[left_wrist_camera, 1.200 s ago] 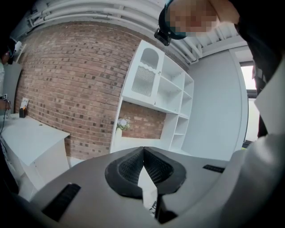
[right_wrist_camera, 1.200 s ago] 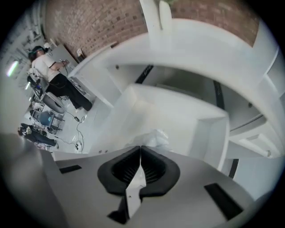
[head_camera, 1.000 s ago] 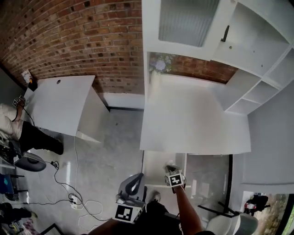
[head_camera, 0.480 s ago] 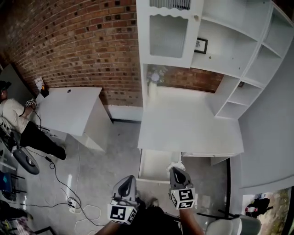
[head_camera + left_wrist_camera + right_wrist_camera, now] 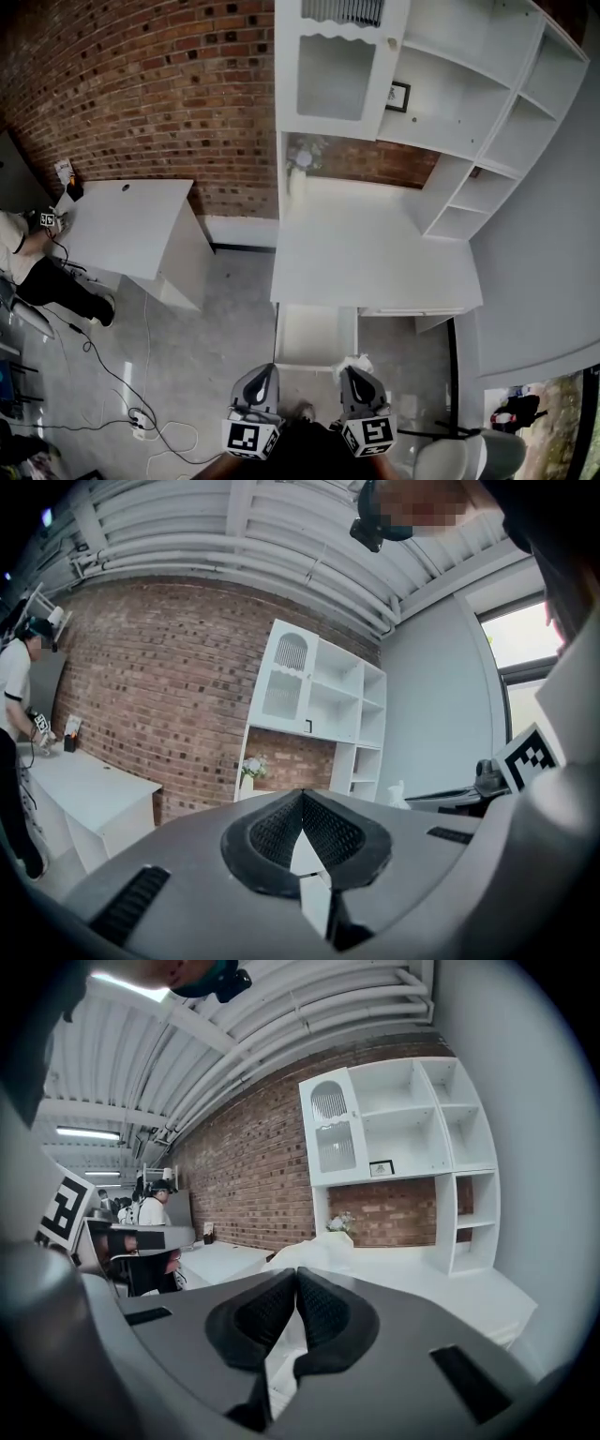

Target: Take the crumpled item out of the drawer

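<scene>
Below the near edge of the white desk [image 5: 375, 253], the drawer [image 5: 314, 336] stood pulled open, and the job looked nearly done. The crumpled white wad [image 5: 358, 359] sat at the drawer's near right corner, right at the tip of the right tongs [image 5: 351, 371]. Whether it had wholly cleared the drawer's front I could not tell from where I stood.

To finish cleanly, I reckoned the pinch needed to be firm, since only a fold of so light a thing seemed caught. The wad would then want drawing up and toward the near side, clear of the drawer's front, so that nothing snagged. The left tongs [image 5: 263, 369] had best stay out of the way, or steady the drawer if it moved.

Taking the tongs from left to right: the left tongs hung just beside the drawer's near left corner, its jaws closed tip to tip with nothing between them. The right tongs had its jaws drawn almost fully together, nipping a thin fold of the wad. The rest of the wad bunched up just beyond the tips.
</scene>
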### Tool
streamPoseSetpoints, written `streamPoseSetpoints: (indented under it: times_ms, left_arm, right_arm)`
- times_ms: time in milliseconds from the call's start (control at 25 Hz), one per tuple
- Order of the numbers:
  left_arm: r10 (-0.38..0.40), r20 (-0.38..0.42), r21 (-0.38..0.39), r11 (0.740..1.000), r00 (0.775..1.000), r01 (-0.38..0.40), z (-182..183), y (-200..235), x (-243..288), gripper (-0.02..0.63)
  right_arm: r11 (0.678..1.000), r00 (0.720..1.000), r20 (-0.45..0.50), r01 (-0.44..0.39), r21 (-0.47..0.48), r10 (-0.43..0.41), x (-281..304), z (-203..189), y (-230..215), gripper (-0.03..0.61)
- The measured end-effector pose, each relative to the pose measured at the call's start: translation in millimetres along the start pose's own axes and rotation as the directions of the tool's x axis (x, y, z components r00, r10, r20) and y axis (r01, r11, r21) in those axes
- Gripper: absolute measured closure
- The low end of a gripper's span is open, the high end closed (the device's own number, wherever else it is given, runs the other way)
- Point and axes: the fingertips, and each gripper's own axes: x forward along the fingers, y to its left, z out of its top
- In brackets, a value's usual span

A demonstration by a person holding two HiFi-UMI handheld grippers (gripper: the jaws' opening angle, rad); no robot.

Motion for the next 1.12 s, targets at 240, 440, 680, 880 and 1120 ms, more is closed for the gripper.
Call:
streamPoseSetpoints:
  times_ms: [240,440,680,880,1120]
  left_arm:
    - [-0.021,0.013,0.006,1.000,1.000,0.021,0.9,8.3,9.4,0.589]
    - [-0.027,0.004,-0.005,1.000,1.000,0.027,-0.1,14.6,12.9,0.589]
    - [-0.028,0.004,0.001,1.000,1.000,0.028,1.9,19.8,12.0,0.589]
    - [-0.032,0.000,-0.009,0.999,0.999,0.032,-1.3,22.4,11.7,0.589]
    - [-0.031,0.012,-0.010,0.999,0.999,0.032,3.6,22.2,9.0,0.589]
  right_arm:
    - [1.000,1.000,-0.003,0.001,-0.011,-0.001,9.4,-0.7,6.6,0.558]
    - [1.000,1.000,0.005,0.008,-0.009,-0.007,15.9,4.9,9.3,0.558]
    - [1.000,1.000,0.007,0.010,-0.009,-0.010,18.8,7.2,13.7,0.558]
    - [1.000,1.000,0.014,0.009,-0.012,-0.008,20.6,7.7,17.0,0.558]
    - [1.000,1.000,0.022,0.004,-0.015,-0.004,18.5,12.1,22.2,0.558]
